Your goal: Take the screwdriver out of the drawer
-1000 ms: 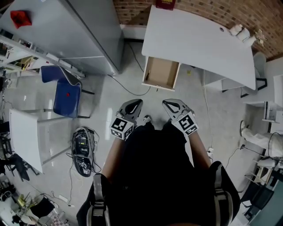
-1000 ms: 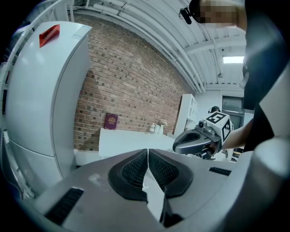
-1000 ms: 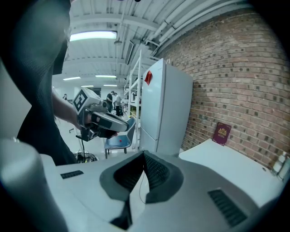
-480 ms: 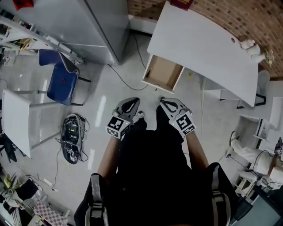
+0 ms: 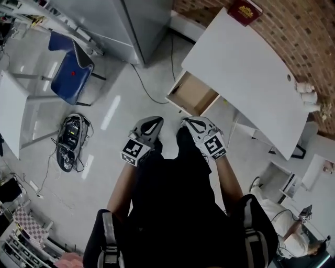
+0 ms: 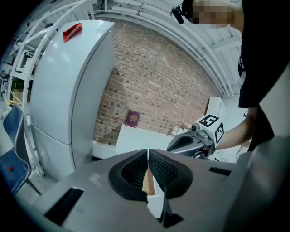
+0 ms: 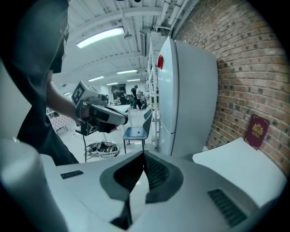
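Brick wall [image 5: 293, 31] is backing a white counter [image 5: 246, 78], whose drawer [image 5: 192, 94] is standing pulled open toward me over the pale floor [image 5: 125, 99]. I'm holding both grippers side by side in front of my body, near the drawer but apart from it. Left gripper [image 6: 148, 154] is showing jaws pressed together w/ nothing between them. Right gripper [image 7: 144, 156] is likewise closed and empty. Screwdriver: drawer's inside is reading as bare wood from overhead, too small for me to tell if it's lying there. Dark red book [image 5: 243, 10] is resting on the counter's far end. Grey fridge [image 5: 141, 26] and blue chair [image 5: 70, 73] are standing at left.
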`<state>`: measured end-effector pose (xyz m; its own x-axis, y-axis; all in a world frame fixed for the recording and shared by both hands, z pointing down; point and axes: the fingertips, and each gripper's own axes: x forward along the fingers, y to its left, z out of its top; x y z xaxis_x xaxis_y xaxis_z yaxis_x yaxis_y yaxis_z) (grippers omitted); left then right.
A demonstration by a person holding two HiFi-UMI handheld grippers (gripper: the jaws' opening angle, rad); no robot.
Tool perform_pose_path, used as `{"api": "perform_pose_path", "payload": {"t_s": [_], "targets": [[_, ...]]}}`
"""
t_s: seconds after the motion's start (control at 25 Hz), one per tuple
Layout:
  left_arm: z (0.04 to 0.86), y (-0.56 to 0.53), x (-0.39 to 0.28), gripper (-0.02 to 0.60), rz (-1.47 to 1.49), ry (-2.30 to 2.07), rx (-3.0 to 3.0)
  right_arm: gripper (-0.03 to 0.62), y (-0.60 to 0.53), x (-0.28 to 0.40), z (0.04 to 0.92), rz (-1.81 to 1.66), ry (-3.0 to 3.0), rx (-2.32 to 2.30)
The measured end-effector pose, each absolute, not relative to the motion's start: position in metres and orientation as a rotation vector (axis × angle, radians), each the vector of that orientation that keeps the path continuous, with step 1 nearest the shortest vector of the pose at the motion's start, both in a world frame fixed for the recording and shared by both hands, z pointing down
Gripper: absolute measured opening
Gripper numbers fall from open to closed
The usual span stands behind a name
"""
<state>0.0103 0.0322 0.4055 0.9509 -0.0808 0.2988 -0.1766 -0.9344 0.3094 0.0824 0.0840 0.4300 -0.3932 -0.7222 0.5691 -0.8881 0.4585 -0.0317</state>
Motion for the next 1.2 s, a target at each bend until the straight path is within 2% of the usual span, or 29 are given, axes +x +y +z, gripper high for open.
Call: {"api": "perform_pose_path", "payload": {"t_s": [0.52, 0.96, 1.2], "targets": [[0.439, 0.016, 0.045, 0.020, 0.405, -0.448, 2.638, 0.056, 0.034, 0.111, 0.483, 0.525, -2.385, 0.960], [0.509, 0.020, 0.024, 0.019, 0.394, -0.514, 2.530, 0.057, 0.011, 0.124, 0.598, 0.420, -2.293, 0.828], [0.561, 0.025, 0.012, 0.018, 0.489, -0.519, 2.491, 0.057, 0.013, 0.125, 0.659, 0.372, -2.251, 0.746]]}}
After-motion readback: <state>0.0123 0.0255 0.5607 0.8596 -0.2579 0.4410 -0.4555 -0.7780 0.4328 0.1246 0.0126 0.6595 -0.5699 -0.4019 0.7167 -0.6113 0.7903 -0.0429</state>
